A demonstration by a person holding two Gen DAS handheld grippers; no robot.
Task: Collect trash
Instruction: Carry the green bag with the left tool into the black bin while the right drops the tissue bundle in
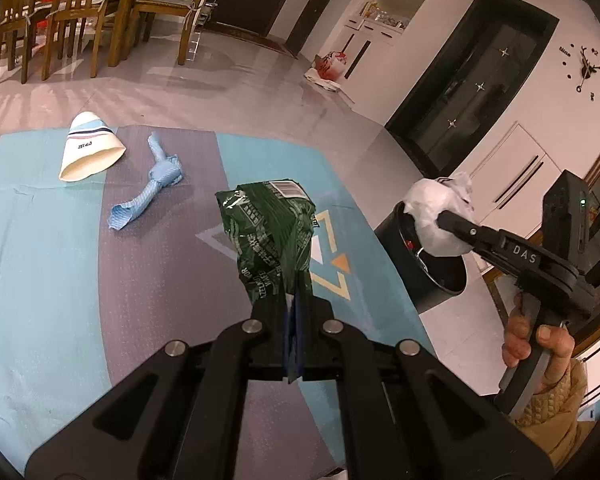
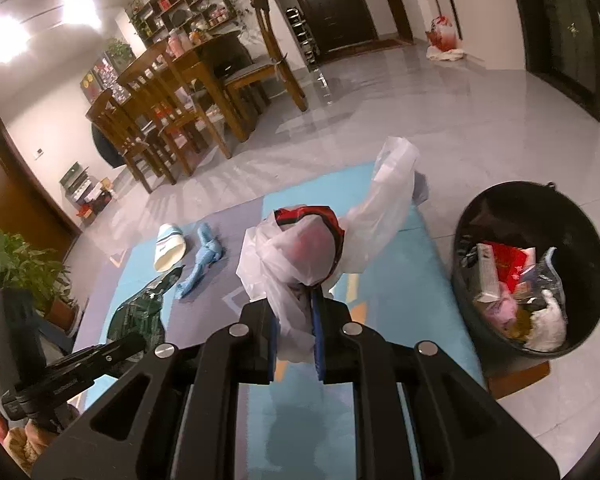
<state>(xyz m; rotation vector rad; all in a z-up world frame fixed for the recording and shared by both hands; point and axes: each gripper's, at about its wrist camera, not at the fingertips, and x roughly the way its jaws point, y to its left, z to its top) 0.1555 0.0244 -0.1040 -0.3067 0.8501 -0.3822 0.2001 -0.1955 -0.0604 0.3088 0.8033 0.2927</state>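
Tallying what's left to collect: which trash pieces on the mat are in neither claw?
The paper cup on its side and the knotted blue cloth. The green wrapper and white plastic bag are each pinched in a claw.

My right hand-held gripper (image 1: 444,216) bore the white letters "DAS". The green wrapper (image 1: 270,232) showed a barcode and partial print I could not fully read.
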